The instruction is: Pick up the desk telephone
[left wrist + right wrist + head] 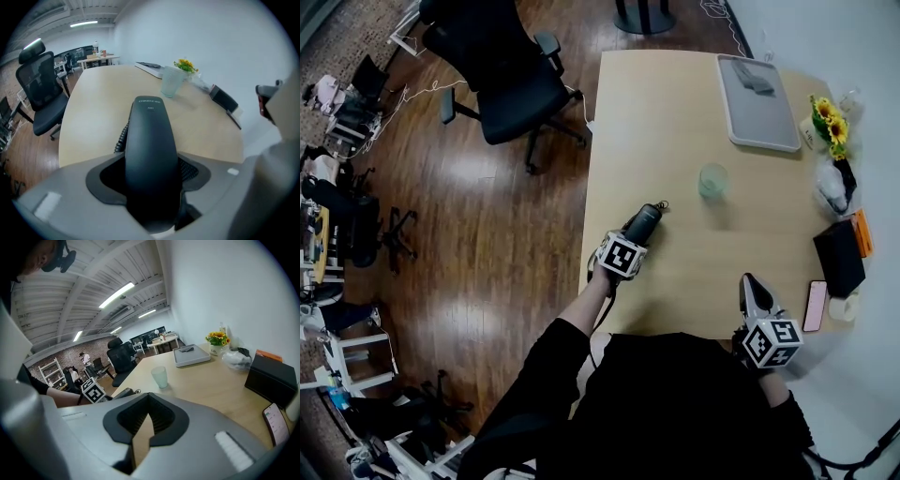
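Observation:
A black telephone handset (644, 223) with a coiled cord (121, 139) sticks out of my left gripper (635, 236) over the left part of the wooden table (675, 103). In the left gripper view the handset (150, 140) fills the gap between the jaws of the left gripper (151, 190), which is shut on it. No telephone base is in view. My right gripper (751, 286) hovers near the table's front right, its jaws together and nothing in them. In the right gripper view the right gripper (142, 430) shows only a thin slit, and the left gripper (112, 392) is at the left.
A pale green cup (712, 179) stands mid-table. A grey tray (757, 114) lies at the back. Along the right edge are sunflowers (830, 120), a plastic bag (832, 187), a black box (839, 256) and a smartphone (815, 306). A black office chair (502, 80) stands left of the table.

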`<state>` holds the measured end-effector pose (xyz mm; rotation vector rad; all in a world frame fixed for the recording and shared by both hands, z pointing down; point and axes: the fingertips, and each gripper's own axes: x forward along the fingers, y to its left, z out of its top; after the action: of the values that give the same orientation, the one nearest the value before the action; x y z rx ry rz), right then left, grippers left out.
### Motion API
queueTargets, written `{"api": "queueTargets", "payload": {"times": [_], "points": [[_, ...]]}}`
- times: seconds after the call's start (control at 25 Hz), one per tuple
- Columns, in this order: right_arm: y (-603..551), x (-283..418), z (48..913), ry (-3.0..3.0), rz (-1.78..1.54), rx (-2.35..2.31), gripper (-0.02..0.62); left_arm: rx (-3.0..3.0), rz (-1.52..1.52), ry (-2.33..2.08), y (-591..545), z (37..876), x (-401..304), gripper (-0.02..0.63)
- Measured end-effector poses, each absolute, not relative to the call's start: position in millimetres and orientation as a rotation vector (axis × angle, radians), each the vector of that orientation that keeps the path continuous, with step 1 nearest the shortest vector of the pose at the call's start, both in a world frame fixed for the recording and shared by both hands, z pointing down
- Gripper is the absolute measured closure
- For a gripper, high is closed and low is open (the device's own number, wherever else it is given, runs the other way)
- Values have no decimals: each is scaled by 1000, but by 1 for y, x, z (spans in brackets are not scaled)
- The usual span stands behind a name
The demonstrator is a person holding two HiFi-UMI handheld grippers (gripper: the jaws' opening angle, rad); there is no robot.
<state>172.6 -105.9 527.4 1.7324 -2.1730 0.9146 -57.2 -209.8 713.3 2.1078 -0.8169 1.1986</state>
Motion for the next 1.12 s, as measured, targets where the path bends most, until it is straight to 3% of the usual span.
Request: {"api": "queueTargets", "payload": {"times": [0.24,0.64,1.12], "points": [[-111,165,523,-2208,895,1691,594,2168,958,-974,-199,649,-68,333],[-130,145,516,-2317,850,1607,594,2200,572,-1599,-206,489,-96,333],[-147,169,462,-2397,763,1829,594,2322,296,-1611,-201,416,-97,333]]}}
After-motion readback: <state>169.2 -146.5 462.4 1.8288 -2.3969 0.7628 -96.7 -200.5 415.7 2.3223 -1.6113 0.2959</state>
